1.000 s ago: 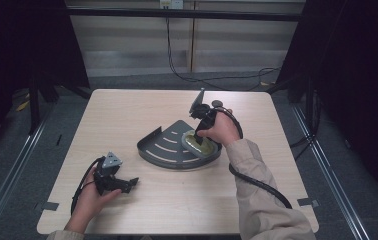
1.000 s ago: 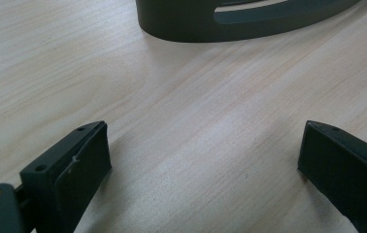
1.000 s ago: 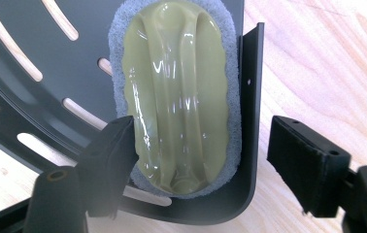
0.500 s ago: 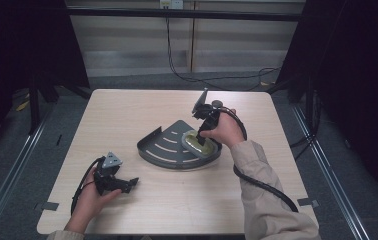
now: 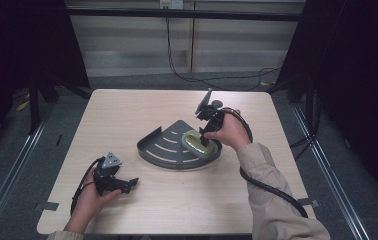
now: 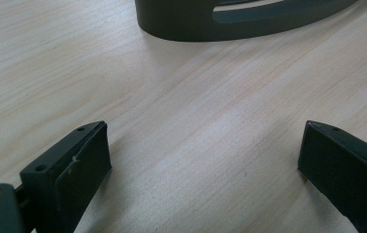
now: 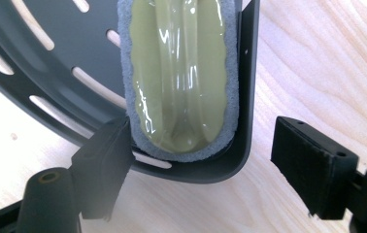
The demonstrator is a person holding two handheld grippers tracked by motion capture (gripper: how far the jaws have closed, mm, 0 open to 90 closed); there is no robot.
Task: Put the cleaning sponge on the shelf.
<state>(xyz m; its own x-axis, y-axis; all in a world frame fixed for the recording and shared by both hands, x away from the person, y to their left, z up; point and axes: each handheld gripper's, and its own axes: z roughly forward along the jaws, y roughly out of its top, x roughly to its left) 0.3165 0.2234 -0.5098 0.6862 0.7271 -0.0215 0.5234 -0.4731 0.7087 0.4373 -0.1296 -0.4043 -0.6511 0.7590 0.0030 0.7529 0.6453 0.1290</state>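
Across the middle of the pale wooden bench (image 5: pixel 127 115) lay a dark grey fan-shaped tray (image 5: pixel 164 150) with curved slots in its floor, its straight walls meeting in a corner toward the person's right. Inside that corner sat a sponge (image 5: pixel 197 142), grey foam below with a glossy olive-green moulded top, lying along the tray's right-hand wall and touching it.

Over the sponge hung the right gripper (image 5: pixel 206 140), held in the person's right hand (image 5: pixel 229 132) and pointed down at the tray's corner. From its own camera the sponge (image 7: pixel 181 77) lay lengthwise ahead of the gripper (image 7: pixel 196 165), its near rounded end reaching down between the jaws. The jaws stood wide apart and pressed on nothing: the left one just beside the sponge's near corner over the tray floor (image 7: pixel 50 82), the right one outside the tray wall, above bare wood.

Near the front left of the bench, well apart from the tray, the left gripper (image 5: pixel 127 185) rested low in the left hand (image 5: pixel 89 197). Its jaws were spread with bare wood between them (image 6: pixel 201 160), the tray's curved rim (image 6: pixel 191 24) ahead.
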